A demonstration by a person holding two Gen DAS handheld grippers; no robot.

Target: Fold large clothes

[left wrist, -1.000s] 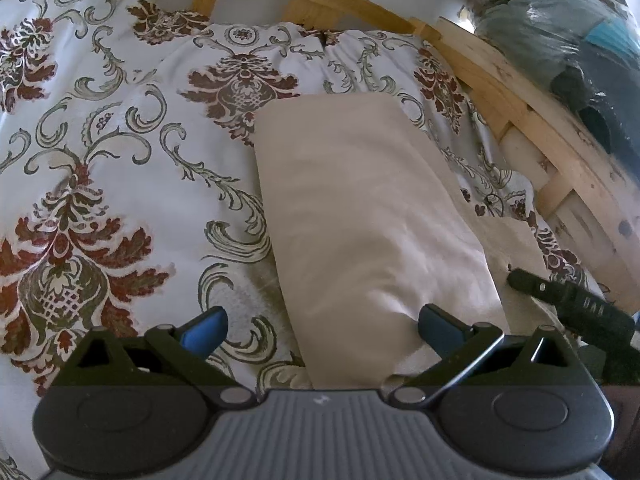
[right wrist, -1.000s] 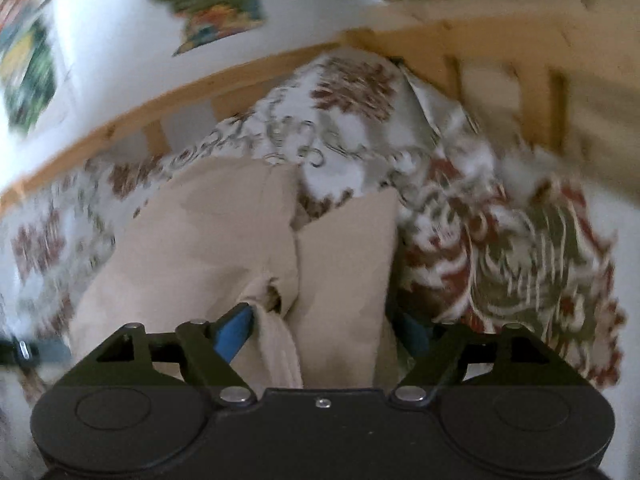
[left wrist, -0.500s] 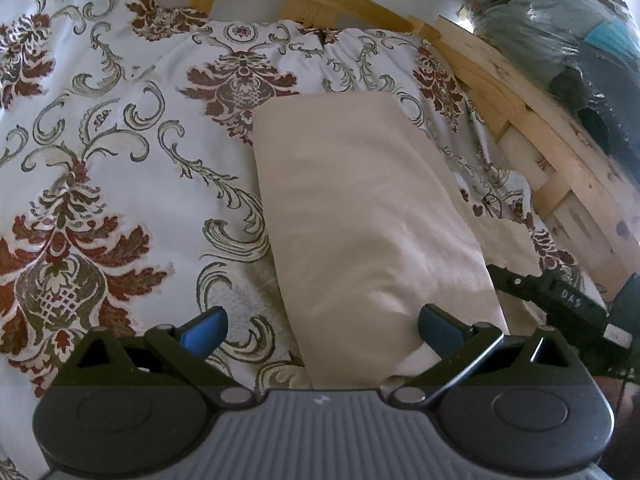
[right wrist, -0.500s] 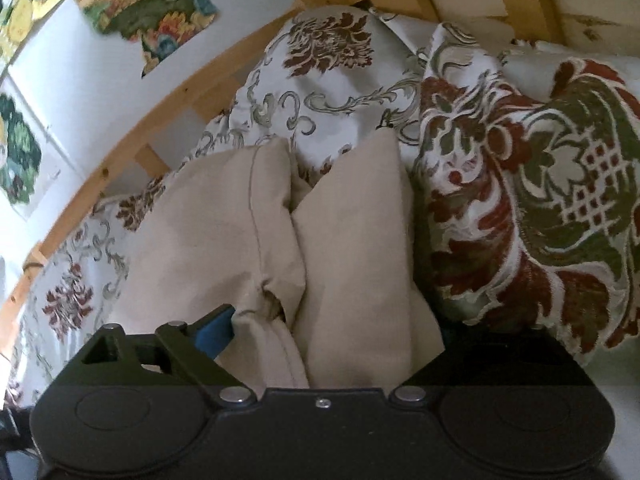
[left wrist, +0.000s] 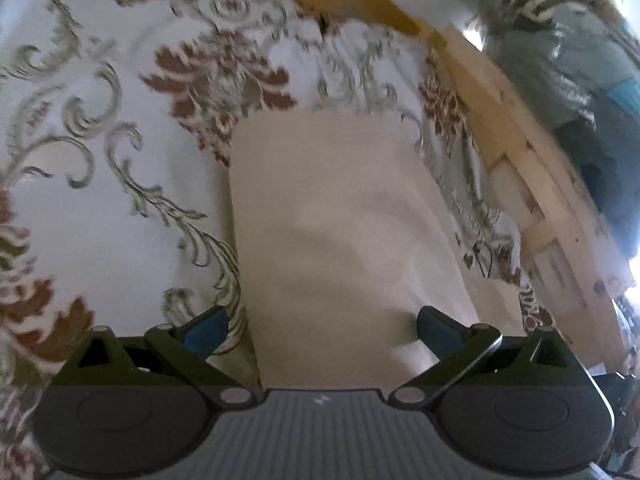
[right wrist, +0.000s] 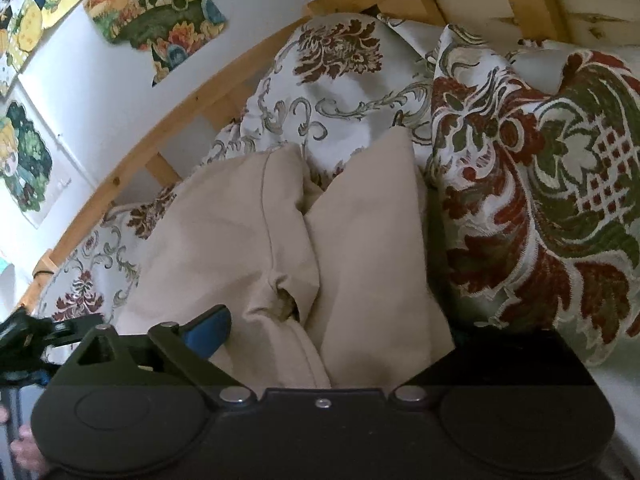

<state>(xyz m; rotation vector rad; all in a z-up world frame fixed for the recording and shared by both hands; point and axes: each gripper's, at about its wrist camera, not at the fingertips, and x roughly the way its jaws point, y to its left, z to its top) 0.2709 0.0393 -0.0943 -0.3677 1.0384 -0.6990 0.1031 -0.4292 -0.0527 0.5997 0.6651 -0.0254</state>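
Opening: right gripper (right wrist: 320, 320) jaws have just spread wide, letting go the folded beige cotton trousers (left wrist: 344, 240) lying on the floral bedspread (left wrist: 100, 200). Left gripper (left wrist: 320, 324) released, has shifted closer. Fold apparently placed.

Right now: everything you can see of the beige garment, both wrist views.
The beige garment is plain, matte woven cloth, trousers by the look. In the left wrist view it lies as a smooth folded slab on the patterned bedspread, lengthwise away from the camera. In the right wrist view its near end shows a stitched seam and a puckered crotch junction where two parts meet, the far corners splayed apart. It sits between the open fingers of both grippers; no pad visibly presses it. A patterned cushion borders it.
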